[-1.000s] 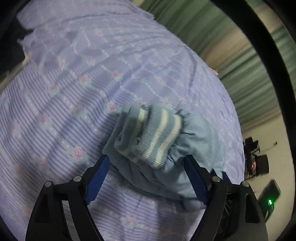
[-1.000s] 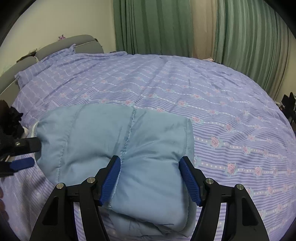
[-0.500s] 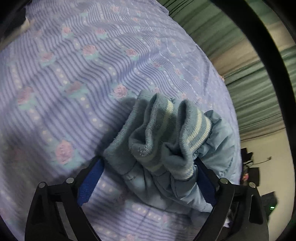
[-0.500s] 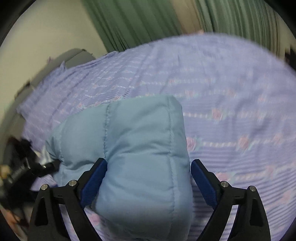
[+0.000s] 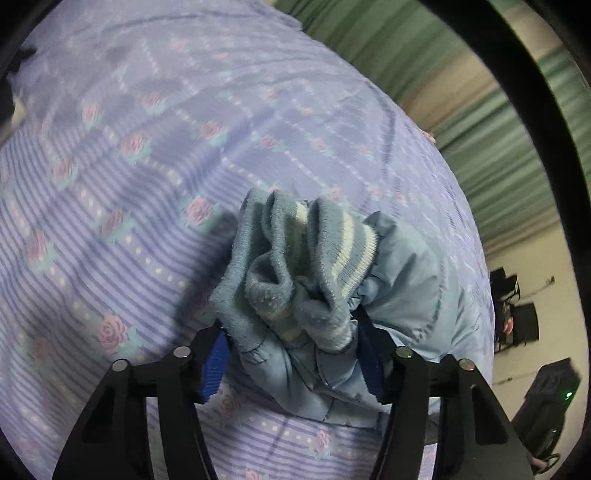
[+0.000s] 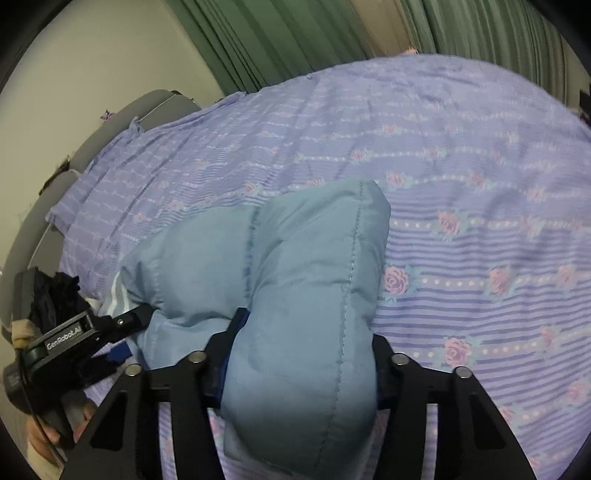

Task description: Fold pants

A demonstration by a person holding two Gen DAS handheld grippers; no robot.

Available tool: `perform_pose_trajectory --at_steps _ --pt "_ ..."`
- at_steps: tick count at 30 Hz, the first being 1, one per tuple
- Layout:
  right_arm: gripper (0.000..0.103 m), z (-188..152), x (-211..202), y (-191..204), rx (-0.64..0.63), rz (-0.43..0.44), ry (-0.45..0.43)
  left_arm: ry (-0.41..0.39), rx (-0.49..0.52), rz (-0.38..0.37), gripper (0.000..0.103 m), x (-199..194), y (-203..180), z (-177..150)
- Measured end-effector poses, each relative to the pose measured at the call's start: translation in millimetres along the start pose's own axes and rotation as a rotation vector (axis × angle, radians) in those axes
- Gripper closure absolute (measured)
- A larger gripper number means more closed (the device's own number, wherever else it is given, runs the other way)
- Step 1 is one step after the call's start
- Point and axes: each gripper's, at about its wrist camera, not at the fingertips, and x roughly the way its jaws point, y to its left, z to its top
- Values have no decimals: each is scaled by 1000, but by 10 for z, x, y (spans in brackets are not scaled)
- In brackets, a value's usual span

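Between the blue-padded fingers of the left gripper (image 5: 291,354) sits the bunched end of the padded light-blue quilted pants (image 5: 402,273), the fuzzy striped knit cuffs (image 5: 317,258) crumpled together and pinched there, so this tool is clamped on the garment; across from it, the right gripper (image 6: 301,354) has its jaws drawn in against the puffy folded bulk of the same pants (image 6: 295,280), gripping the thick fabric, though its right pad is buried behind the cloth and how firmly it bites I cannot quite tell; seen from the right wrist, the left gripper (image 6: 122,325) shows at the far left edge of the bundle, so both tools hold opposite ends of one compact roll; the pants lie doubled over into a short, plump pillow shape, part resting on and part raised off the lilac striped bedspread with pink roses (image 6: 461,236), which suggests the main folds are already made; what seems left is to set the bundle down flat, square the edges, tuck the loose cuffs and let go; beyond the bed stand the green pleated curtains (image 6: 295,33) and a grey padded headboard (image 6: 147,107), well apart from the work.
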Motion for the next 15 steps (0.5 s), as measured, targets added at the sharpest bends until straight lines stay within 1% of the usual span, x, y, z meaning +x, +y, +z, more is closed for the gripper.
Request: perform_pose_trajectory --at_steps 2,6,10,15 --pt "54 10 -177 77 -10 -8 -17 -12 43 4 48 -95 -152 36" --pt "54 -23 -673 194 -11 -16 -71 -37 118 -26 49 -529 -411 -15" --pt "54 -108 -1302 351 -12 -17 -129 -58 187 -60 49 -1135 -591 -148" --pt "54 -299 -2152 652 -7 -43 -207 -92 259 -105 49 -1934 -781 -334"
